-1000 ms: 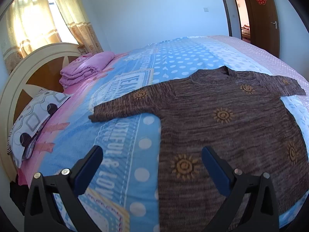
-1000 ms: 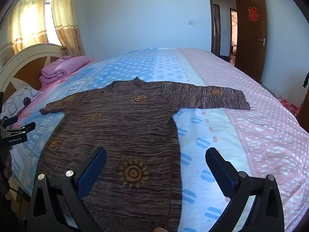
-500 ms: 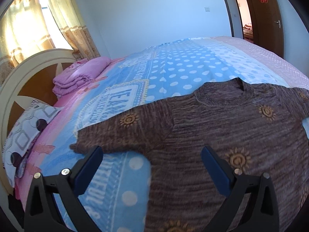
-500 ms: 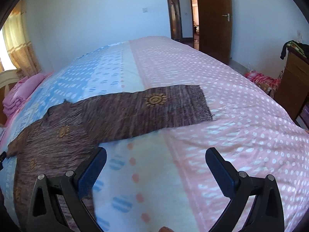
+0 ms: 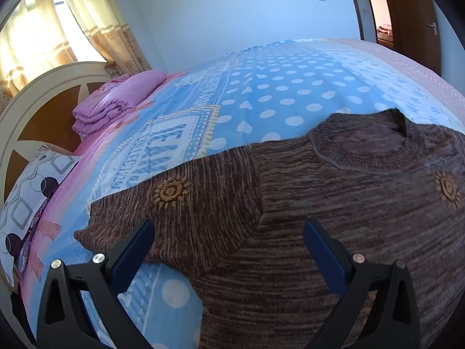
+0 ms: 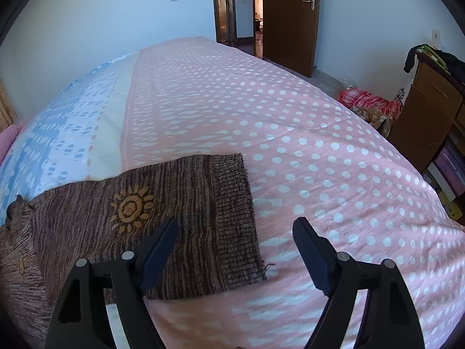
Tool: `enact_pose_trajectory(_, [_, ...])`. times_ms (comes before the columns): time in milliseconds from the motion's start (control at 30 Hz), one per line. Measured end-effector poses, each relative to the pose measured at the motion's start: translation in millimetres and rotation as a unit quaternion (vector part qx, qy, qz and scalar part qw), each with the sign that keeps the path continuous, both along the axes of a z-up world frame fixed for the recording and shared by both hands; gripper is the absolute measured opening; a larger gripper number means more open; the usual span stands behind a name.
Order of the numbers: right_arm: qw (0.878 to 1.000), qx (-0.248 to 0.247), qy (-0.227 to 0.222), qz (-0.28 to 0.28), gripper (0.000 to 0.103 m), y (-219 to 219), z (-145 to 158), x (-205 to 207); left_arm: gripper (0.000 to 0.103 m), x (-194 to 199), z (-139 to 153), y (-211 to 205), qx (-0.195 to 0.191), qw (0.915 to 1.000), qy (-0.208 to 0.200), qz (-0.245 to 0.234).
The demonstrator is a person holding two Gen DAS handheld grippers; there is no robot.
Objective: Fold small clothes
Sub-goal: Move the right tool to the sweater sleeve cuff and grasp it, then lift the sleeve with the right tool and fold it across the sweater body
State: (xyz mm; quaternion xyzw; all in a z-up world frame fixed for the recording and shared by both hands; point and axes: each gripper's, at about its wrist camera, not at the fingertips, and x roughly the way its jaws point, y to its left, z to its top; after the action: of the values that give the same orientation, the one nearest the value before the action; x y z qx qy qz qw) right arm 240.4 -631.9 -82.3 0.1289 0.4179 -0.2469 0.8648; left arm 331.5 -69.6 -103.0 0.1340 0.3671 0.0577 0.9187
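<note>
A brown knitted sweater (image 5: pixel 334 203) with orange sun motifs lies flat on the bed, sleeves spread out. My left gripper (image 5: pixel 229 250) hovers open above its left sleeve (image 5: pixel 180 203) near the shoulder, nothing between the fingers. In the right wrist view the other sleeve (image 6: pixel 162 209) ends in a ribbed cuff (image 6: pixel 238 221). My right gripper (image 6: pixel 235 250) hangs just over that cuff; its jaws are closing, with the cuff's edge below and between them, and the pads do not press on it.
The bed carries a blue dotted cover (image 5: pixel 276 101) and a pink dotted cover (image 6: pixel 319 145). Folded pink bedding (image 5: pixel 116 101) and a patterned pillow (image 5: pixel 32 192) lie by the headboard. A wooden cabinet (image 6: pixel 427 122) and a red checked bundle (image 6: pixel 366 101) stand beyond the bed's right side.
Both grippers have moved outward over the sweater: the left toward the left sleeve, the right onto the right cuff. The right gripper's fingers stand closer together than before.
</note>
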Motion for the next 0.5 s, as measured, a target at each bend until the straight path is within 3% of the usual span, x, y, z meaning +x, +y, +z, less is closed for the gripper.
enact_pose_trajectory(100, [0.999,0.025,0.017,0.009,0.057,-5,-14,11,0.103,6,-3,5,-0.01,0.9999,0.004,0.009])
enact_pose_trajectory(167, [1.0,0.01,0.021,0.019,0.055,-1,-18,14,0.103,9,-6,5,-0.015,0.9998,0.008,0.009])
enact_pose_trajectory(233, [0.999,0.008,0.019,0.027,0.04,0,-16,16,0.103,9,-9,3,-0.015,0.9998,0.011,0.007])
enact_pose_trajectory(300, [0.999,0.015,0.018,0.026,0.013,-1,-12,18,0.103,9,-11,1,-0.015,0.9998,0.011,0.003])
enact_pose_trajectory(500, [0.999,0.007,0.004,0.044,0.009,16,16,19,0.103,2,-2,3,-0.036,0.9993,0.002,-0.004])
